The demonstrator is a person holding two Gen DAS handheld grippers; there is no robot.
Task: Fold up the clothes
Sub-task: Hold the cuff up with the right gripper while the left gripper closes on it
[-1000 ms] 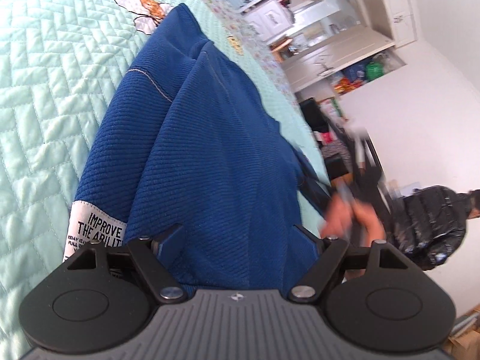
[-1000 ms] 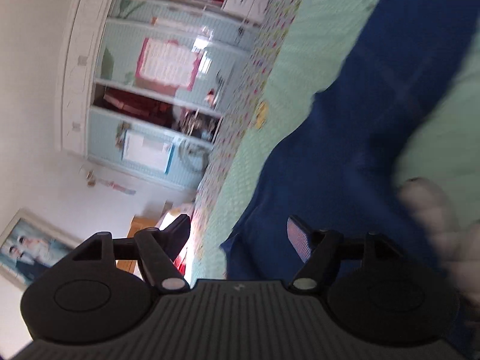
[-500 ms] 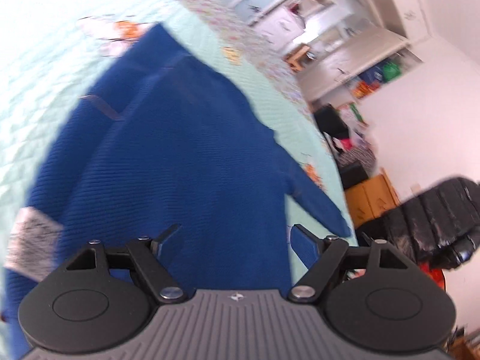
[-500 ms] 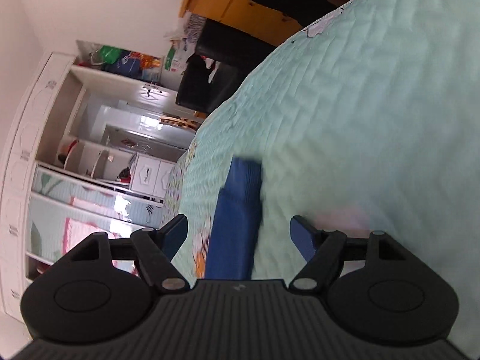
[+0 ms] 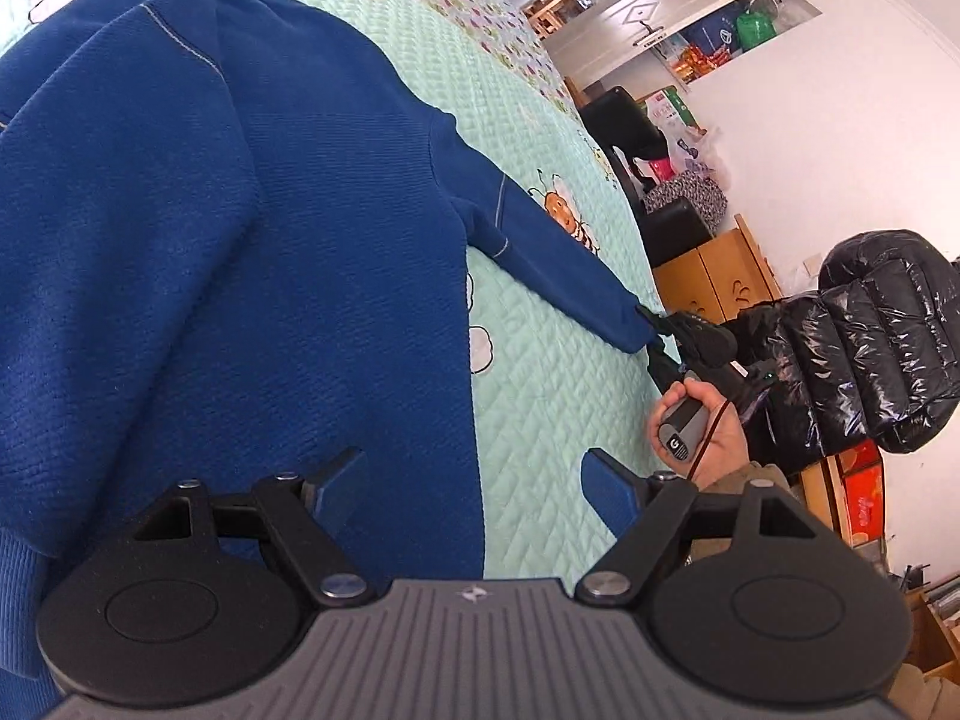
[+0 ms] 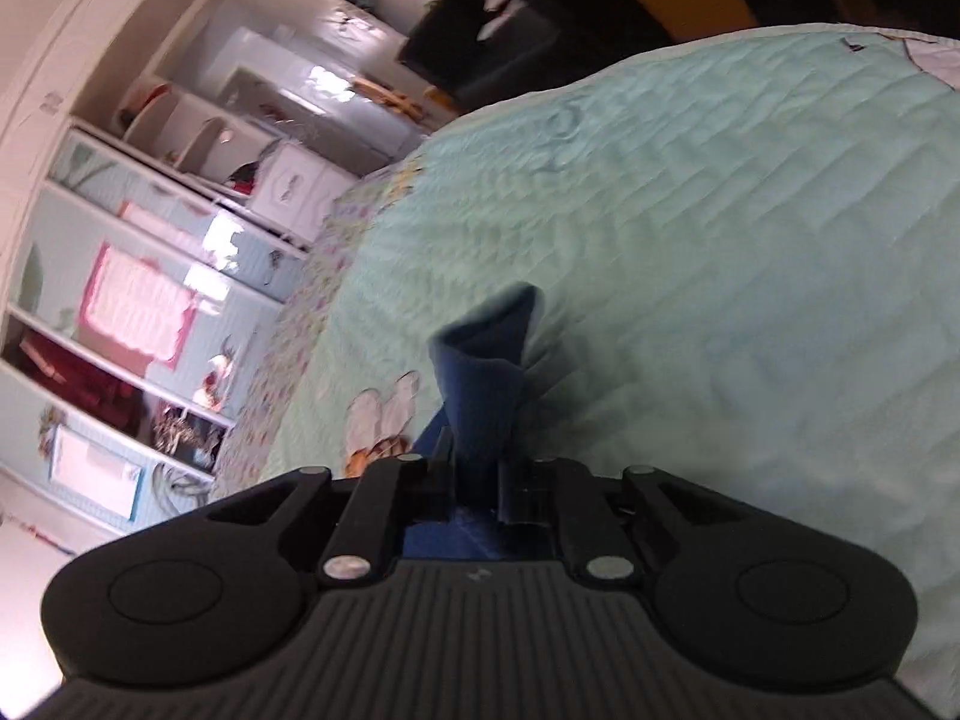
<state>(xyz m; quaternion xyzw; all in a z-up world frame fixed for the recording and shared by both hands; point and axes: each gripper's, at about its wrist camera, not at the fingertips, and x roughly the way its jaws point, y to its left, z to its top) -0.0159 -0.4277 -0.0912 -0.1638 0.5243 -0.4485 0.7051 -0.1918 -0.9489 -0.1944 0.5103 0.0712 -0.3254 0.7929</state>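
Left wrist view
Garment: a dark blue sweatshirt (image 5: pixel 228 252) lies spread on the bed, filling the left and middle of the picture, its ribbed hem at the lower left edge.
Bed: a mint-green quilted bedspread (image 5: pixel 540 396) with cartoon bee prints shows to the right of the sweatshirt and past its far edge.
Sleeve: one sleeve (image 5: pixel 558 267) stretches out to the right across the bedspread, its cuff at the bed's edge.
Left tool (image 5: pixel 474 480): the two blue-padded fingers stand wide apart with nothing between them; it hovers over the sweatshirt's near side edge, one finger above the blue cloth, the other above the bedspread.
Right tool (image 5: pixel 657 330): seen from outside at the end of the sleeve, meeting the cuff.
Right hand (image 5: pixel 705 426): wrapped round the grey handle of that tool, just off the bed's edge.
Surroundings: a black puffer jacket (image 5: pixel 864 342) and a yellow wooden cabinet (image 5: pixel 714 276) stand beyond the bed.

Right wrist view
Right tool (image 6: pixel 474 480): the jaws are closing and already pinch the blue cuff (image 6: pixel 486 372), which stands up bunched from between them.
Bed: the green bedspread (image 6: pixel 720 276) fills the right side, blurred.
Background: a white shelving unit (image 6: pixel 180 192) on the left, also blurred.
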